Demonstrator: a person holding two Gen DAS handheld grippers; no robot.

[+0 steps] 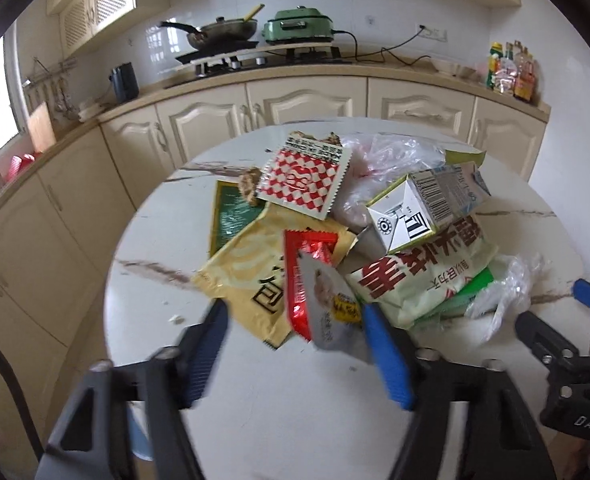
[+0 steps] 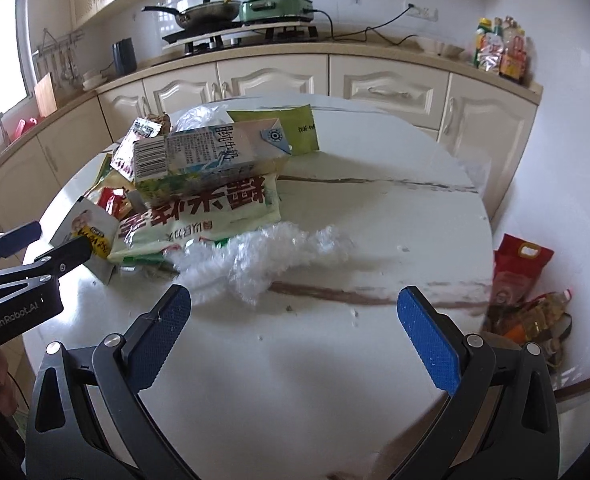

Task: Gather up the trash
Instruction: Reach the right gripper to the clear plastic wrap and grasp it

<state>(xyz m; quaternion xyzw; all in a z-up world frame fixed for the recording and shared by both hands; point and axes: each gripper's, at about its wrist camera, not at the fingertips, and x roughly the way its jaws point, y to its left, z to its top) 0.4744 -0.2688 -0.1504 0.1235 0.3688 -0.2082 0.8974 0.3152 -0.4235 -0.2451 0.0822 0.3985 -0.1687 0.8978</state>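
Observation:
A heap of trash lies on the round white marble table (image 1: 255, 408) (image 2: 335, 380): a milk carton (image 1: 427, 200) (image 2: 207, 152), a pale green snack bag with red characters (image 1: 423, 272) (image 2: 203, 212), a red-and-white checked packet (image 1: 303, 176), a yellow bag (image 1: 247, 272), a red wrapper (image 1: 307, 272) and a small grey packet (image 1: 327, 308) (image 2: 89, 228). My left gripper (image 1: 293, 320) (image 2: 45, 244) stands half open at the heap's near edge, the grey packet against its right finger, not pinched. My right gripper (image 2: 295, 308) (image 1: 563, 312) is wide open over bare table, just short of crumpled clear plastic (image 2: 263, 264) (image 1: 507, 288).
Behind the table runs a cream kitchen counter (image 1: 295, 76) with a wok (image 1: 223, 32), a green cooker (image 1: 299, 24) and bottles (image 1: 511, 72). Bags of goods (image 2: 523, 280) sit on the floor right of the table. Crumbs dot the tabletop.

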